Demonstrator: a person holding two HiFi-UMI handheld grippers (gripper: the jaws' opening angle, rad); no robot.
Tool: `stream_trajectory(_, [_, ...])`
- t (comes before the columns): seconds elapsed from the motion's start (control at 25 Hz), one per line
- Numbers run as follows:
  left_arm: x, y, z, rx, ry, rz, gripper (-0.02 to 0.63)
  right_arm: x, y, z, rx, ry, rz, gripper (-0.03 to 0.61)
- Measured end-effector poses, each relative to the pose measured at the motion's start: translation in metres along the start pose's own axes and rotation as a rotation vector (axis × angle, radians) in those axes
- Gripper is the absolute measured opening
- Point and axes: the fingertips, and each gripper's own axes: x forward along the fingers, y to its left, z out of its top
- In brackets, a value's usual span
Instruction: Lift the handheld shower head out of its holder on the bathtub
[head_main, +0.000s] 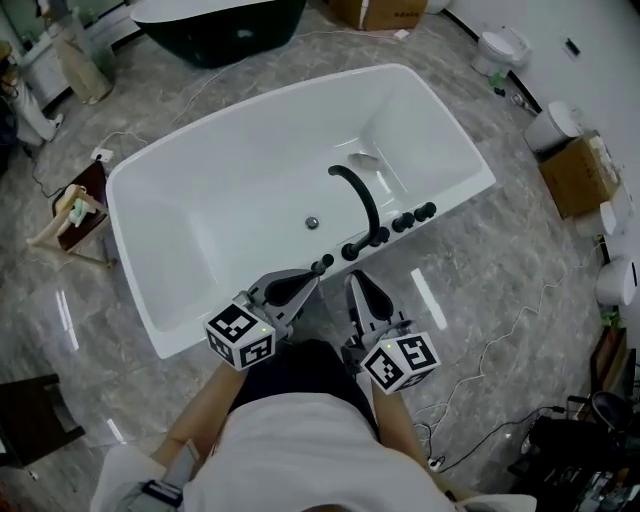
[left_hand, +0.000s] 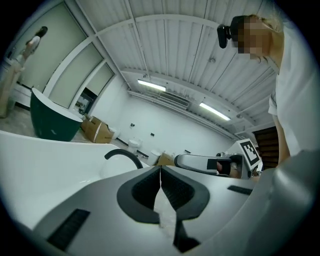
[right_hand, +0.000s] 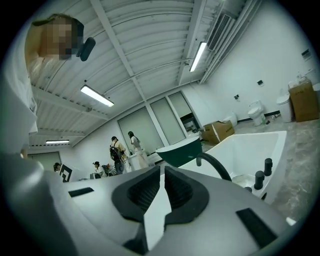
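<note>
By the bathtub (head_main: 125, 185), left hand-held gripper (head_main: 312, 277) and right hand-held gripper (head_main: 355, 283) clench empty, holder indistinct.

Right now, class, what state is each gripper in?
Left gripper: closed, holding nothing.
Right gripper: closed, holding nothing.

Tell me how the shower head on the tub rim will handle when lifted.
It is probably one of the short black posts on the tub rim; which one, I cannot tell. They look slim and smooth, so it may slip in a grip. They stand upright, so it likely lifts straight up.
</note>
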Motion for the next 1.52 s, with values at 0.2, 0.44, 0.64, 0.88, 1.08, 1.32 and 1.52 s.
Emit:
stream_trajectory(0.2, [-0.012, 0.007, -0.002, -0.014, -0.011, 0.062, 0.012, 0.009, 0.007, -0.004, -0.069, 0.041, 0.046, 0.021])
stream_trajectory(0.44, [-0.004, 0.001, -0.012, -0.016, 0.008, 0.059, 0.012, 0.013, 0.005, -0.004, -0.139, 0.051, 0.067, 0.190])
stream_trajectory(0.64, [0.001, 0.005, -0.014, -0.005, 0.024, 0.067, 0.012, 0.021, -0.006, -0.008, -0.186, 0.066, 0.042, 0.190])
stream_trajectory(0.88, [0.000, 0.021, -0.024, -0.016, 0.048, 0.076, 0.012, 0.035, -0.013, -0.026, -0.194, 0.099, 0.039, 0.190])
stream_trajectory(1.08, [0.004, 0.034, -0.036, -0.030, 0.051, 0.075, 0.012, 0.043, -0.021, -0.050, -0.228, 0.155, 0.031, 0.190])
stream_trajectory(1.32, [0.009, 0.051, -0.056, -0.042, 0.068, 0.075, 0.012, 0.055, -0.033, -0.073, -0.221, 0.181, 0.026, 0.190])
stream_trajectory(1.52, [0.015, 0.062, -0.071, -0.060, 0.090, 0.070, 0.012, 0.059, -0.047, -0.090, -0.204, 0.198, 0.009, 0.190])
